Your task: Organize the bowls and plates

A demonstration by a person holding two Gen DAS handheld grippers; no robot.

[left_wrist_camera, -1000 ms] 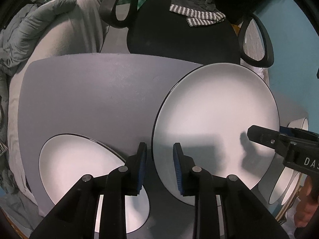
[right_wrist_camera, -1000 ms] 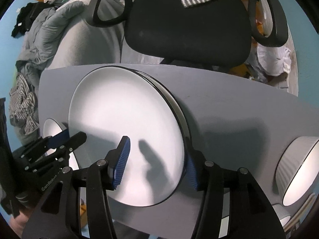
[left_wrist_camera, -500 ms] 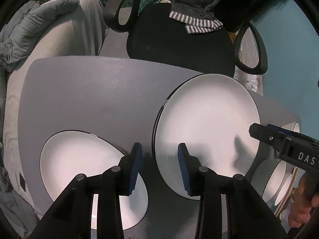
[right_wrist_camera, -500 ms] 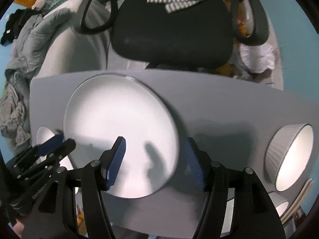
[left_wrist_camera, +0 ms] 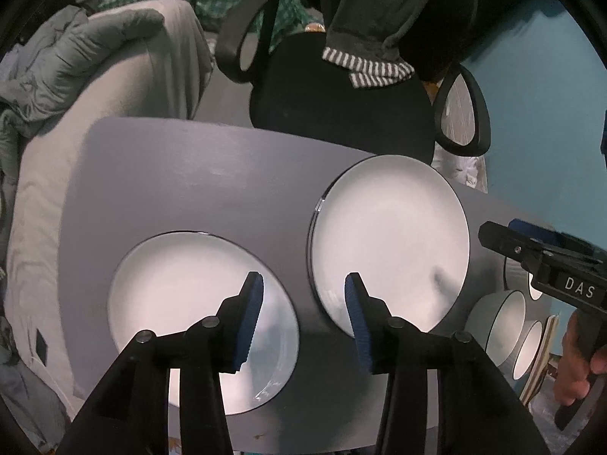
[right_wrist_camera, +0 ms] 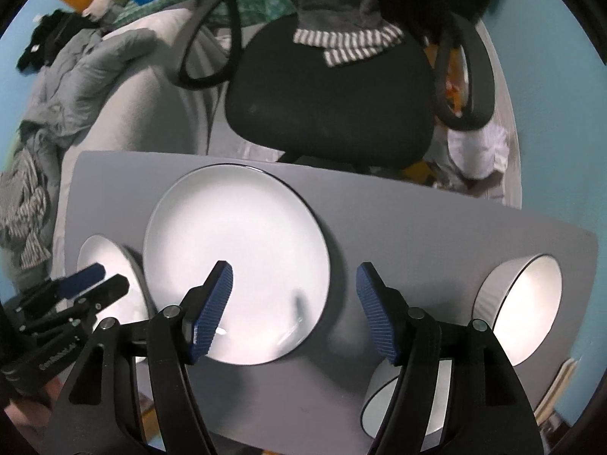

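A large white plate [left_wrist_camera: 390,242] [right_wrist_camera: 242,250] lies flat on the grey table [left_wrist_camera: 189,174], with a second rim showing at its left edge. A smaller white plate [left_wrist_camera: 182,303] [right_wrist_camera: 110,276] lies to its left. White bowls [right_wrist_camera: 527,307] [left_wrist_camera: 500,326] stand at the table's right end. My left gripper [left_wrist_camera: 303,314] hangs above the gap between the two plates, its jaws opening with nothing between them. My right gripper [right_wrist_camera: 294,311] hovers over the large plate's right rim, its jaws also opening and empty. Each gripper shows in the other's view: left gripper [right_wrist_camera: 112,278], right gripper [left_wrist_camera: 497,227].
A black office chair [right_wrist_camera: 326,106] with a striped cloth on it stands just behind the table. A bed with grey bedding [left_wrist_camera: 95,60] lies to the left. Another bowl [right_wrist_camera: 402,405] sits near the table's front right edge. A hand [left_wrist_camera: 576,364] holds the right gripper.
Both grippers straddled the large plate's rims, left and right; both have let go, widened and risen. The plate now lies flat and looks smaller in both views.
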